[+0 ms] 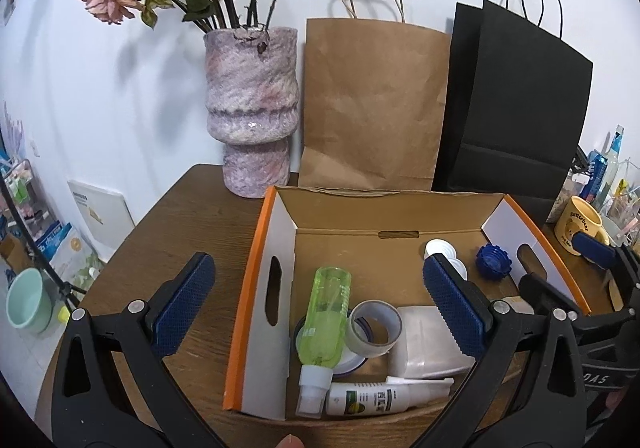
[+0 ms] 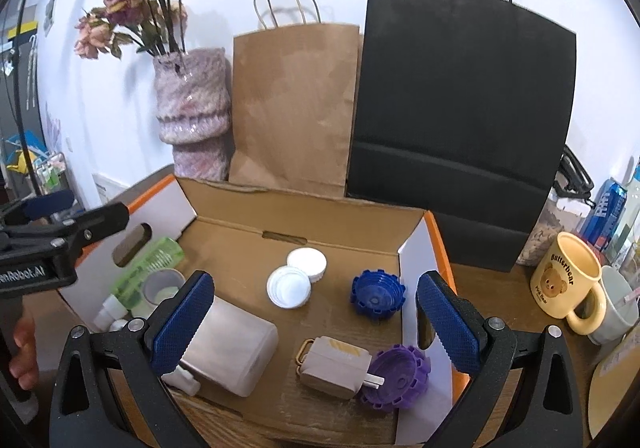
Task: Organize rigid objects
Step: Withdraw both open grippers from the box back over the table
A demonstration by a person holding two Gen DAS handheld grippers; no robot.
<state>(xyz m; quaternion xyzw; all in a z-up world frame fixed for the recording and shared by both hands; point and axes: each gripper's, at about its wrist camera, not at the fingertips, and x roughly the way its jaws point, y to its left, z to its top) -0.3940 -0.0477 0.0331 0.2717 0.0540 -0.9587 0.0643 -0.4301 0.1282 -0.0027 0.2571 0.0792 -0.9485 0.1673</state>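
Both hand-held grippers are gaping wide, gripping nothing: the right hand-held gripper [image 2: 314, 322] is hovering over the tan plug [image 2: 334, 366] in the box [image 2: 224, 204]; the left hand-held gripper [image 1: 318, 302] is hovering above the green bottle [image 1: 326, 318].

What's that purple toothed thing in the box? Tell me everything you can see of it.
The purple toothed thing looks like a round plastic cap or gear: a shallow ribbed dish with blocky teeth around its rim. It lies tilted, hollow side up, on the floor of the cardboard box, in the near right corner. The white prong of a beige adapter rests over its left edge. Neither gripper touches it.
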